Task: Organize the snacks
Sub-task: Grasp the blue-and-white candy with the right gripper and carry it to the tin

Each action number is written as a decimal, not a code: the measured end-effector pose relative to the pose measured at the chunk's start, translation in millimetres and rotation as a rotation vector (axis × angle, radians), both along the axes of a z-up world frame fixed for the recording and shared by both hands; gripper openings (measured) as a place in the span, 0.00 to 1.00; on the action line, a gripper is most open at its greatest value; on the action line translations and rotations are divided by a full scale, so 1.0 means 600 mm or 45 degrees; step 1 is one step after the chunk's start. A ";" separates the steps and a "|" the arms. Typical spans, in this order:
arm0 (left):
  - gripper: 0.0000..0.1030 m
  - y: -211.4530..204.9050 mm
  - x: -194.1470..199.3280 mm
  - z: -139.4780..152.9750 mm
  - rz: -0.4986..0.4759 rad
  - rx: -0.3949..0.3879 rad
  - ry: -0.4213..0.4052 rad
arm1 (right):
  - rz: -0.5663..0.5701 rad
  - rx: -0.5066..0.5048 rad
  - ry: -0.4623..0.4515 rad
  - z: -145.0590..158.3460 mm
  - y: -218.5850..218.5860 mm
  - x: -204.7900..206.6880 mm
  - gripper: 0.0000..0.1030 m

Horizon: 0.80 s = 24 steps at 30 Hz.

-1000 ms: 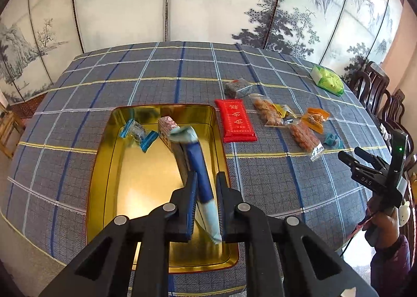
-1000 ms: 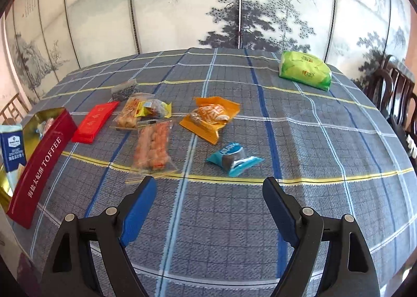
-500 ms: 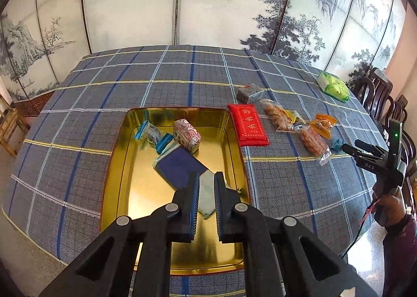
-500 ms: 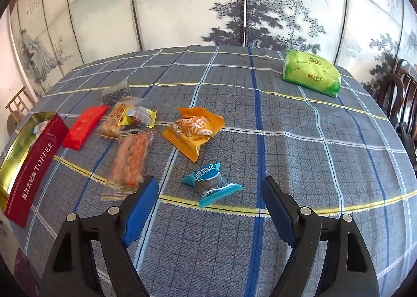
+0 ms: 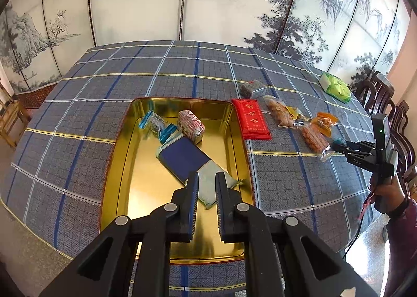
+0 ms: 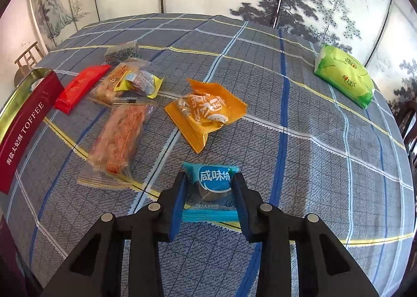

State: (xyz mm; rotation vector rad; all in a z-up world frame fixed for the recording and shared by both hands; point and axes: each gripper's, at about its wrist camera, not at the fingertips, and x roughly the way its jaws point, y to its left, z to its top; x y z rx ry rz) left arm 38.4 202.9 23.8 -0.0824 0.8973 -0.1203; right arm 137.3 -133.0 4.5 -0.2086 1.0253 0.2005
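A gold tin tray point(image 5: 125, 166) on the plaid tablecloth holds a dark blue packet point(image 5: 186, 159), a small patterned pink packet point(image 5: 191, 126) and a blue-ended clear wrapper point(image 5: 156, 123). My left gripper point(image 5: 206, 187) hovers above the blue packet, jaws slightly apart and empty. My right gripper point(image 6: 209, 187) has its jaws on either side of a small blue snack pack point(image 6: 212, 187) lying on the cloth, touching its edges. The right gripper also shows in the left wrist view point(image 5: 338, 147).
On the cloth lie a red packet point(image 6: 80, 86), an orange packet point(image 6: 206, 112), a long clear pack of orange snacks point(image 6: 120, 138), a yellow-wrapped snack point(image 6: 140, 82), a dark seed bar point(image 6: 122, 52) and a green bag point(image 6: 344, 75). The tray's red side point(image 6: 26, 125) reads TOFFEE. Chairs point(image 5: 378, 93) stand at right.
My left gripper let go of the blue packet, which now lies flat in the tray, and lifted away. My right gripper moved forward and closed around the small blue snack pack.
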 end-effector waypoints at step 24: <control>0.99 0.120 -0.104 0.028 0.284 0.114 -0.174 | 0.555 0.640 0.000 0.127 0.457 -0.067 0.32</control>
